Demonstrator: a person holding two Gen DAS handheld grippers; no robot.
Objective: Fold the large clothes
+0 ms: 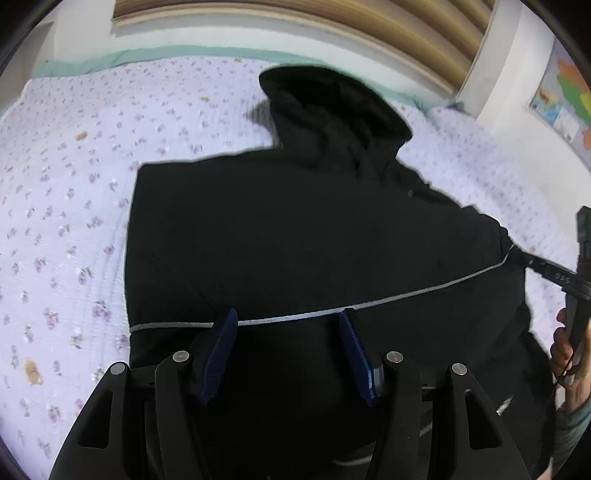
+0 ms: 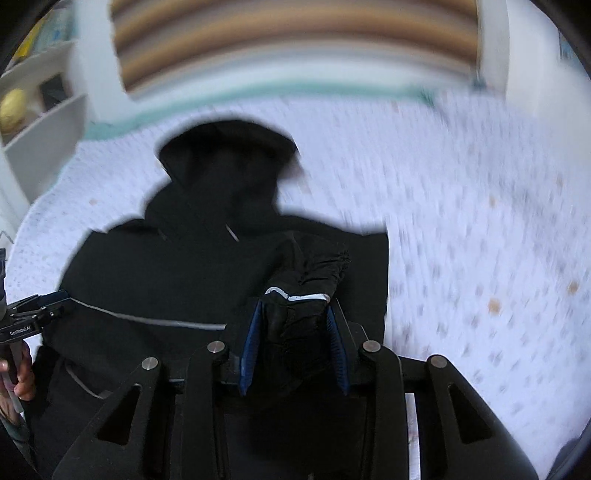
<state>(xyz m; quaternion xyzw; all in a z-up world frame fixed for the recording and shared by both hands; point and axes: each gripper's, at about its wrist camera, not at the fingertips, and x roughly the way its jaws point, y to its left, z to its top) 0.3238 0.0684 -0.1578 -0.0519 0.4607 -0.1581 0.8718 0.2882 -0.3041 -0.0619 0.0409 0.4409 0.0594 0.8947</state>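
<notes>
A black hooded jacket (image 1: 295,229) lies flat on the bed, hood (image 1: 332,107) toward the headboard, with a thin grey stripe (image 1: 406,297) across its body. My left gripper (image 1: 288,314) hangs over the jacket's lower body with its blue pads (image 1: 221,350) wide apart and nothing pinched between them. It is open, and it also shows at the left of the right wrist view as left gripper (image 2: 64,297). My right gripper (image 2: 295,302) is shut on the bunched sleeve cuff (image 2: 317,266), held above the jacket body (image 2: 166,277). The right gripper (image 1: 532,264) appears at the jacket's right edge in the left wrist view.
A lilac floral bedspread (image 1: 74,221) surrounds the jacket. A slatted wooden headboard (image 1: 332,22) stands at the far end, a map poster (image 1: 565,103) hangs on the right wall, and white shelves (image 2: 40,110) stand at the far left. A person's hand (image 1: 563,347) grips each handle.
</notes>
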